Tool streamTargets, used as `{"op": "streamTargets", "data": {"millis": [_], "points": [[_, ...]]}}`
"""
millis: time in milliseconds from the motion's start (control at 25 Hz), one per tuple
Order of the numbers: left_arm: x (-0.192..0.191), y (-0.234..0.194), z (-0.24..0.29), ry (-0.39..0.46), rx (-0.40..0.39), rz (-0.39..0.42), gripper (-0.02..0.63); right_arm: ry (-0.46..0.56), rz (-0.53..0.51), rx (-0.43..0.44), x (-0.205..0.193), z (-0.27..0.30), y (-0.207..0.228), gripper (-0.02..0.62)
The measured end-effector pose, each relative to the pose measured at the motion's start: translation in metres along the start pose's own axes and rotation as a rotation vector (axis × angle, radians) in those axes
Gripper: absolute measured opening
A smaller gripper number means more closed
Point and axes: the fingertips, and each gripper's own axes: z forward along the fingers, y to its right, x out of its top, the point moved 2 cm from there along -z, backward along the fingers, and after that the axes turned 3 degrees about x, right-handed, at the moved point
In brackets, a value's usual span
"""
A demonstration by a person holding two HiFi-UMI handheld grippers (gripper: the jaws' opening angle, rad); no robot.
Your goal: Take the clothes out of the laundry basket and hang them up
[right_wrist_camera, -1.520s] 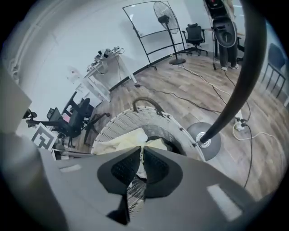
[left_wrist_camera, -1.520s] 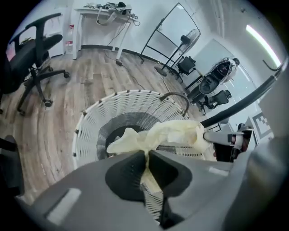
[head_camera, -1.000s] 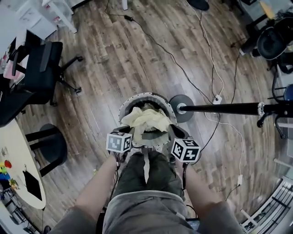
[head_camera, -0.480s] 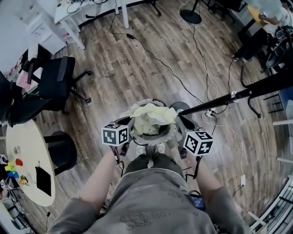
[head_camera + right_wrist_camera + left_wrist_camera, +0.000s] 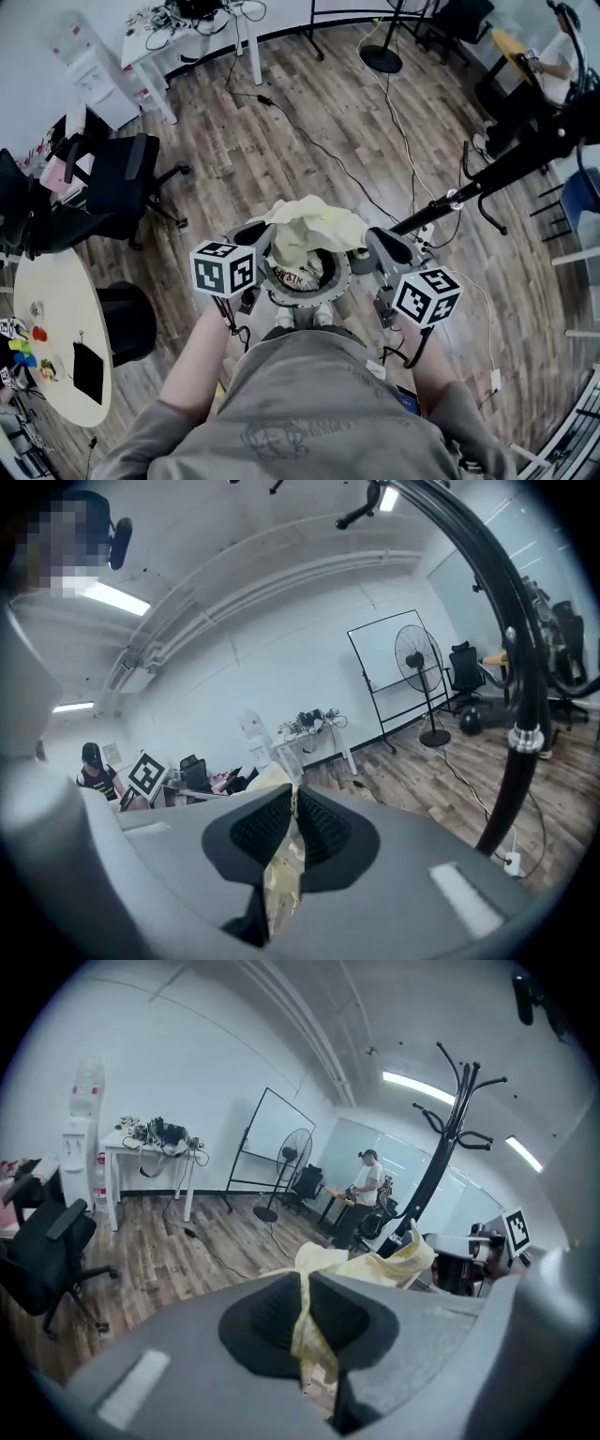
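Two grips confirmed: left gripper [image 5: 255, 236] and right gripper [image 5: 380, 246] each clamp the crumpled pale-yellow garment [image 5: 314, 225]; advise spreading it before hanging.

The right tongs [image 5: 292, 803] are clamped on a yellow cloth [image 5: 281, 885], a curved black pole [image 5: 518, 682] rising beside.
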Motion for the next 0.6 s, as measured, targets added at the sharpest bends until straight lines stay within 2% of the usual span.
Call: {"op": "streamTargets", "data": {"millis": [200, 360, 480, 600], "points": [[0.034, 0.021, -0.024, 0.085, -0.035, 0.016, 0.029, 0.069, -0.040, 0.042, 0.033, -0.026, -0.016, 0.046], [0.055, 0.027, -0.033, 0.136, -0.041, 0.006, 0.029, 0.083, -0.060, 0.062, 0.041, -0.036, -0.026, 0.048], [0.066, 0.029, -0.027, 0.152, -0.032, 0.008, 0.029, 0.089, -0.058, 0.054, 0.040, -0.039, -0.022, 0.048], [0.075, 0.032, -0.015, 0.156, -0.021, 0.021, 0.029, 0.131, -0.045, 0.009, 0.045, -0.042, -0.006, 0.046]]}}
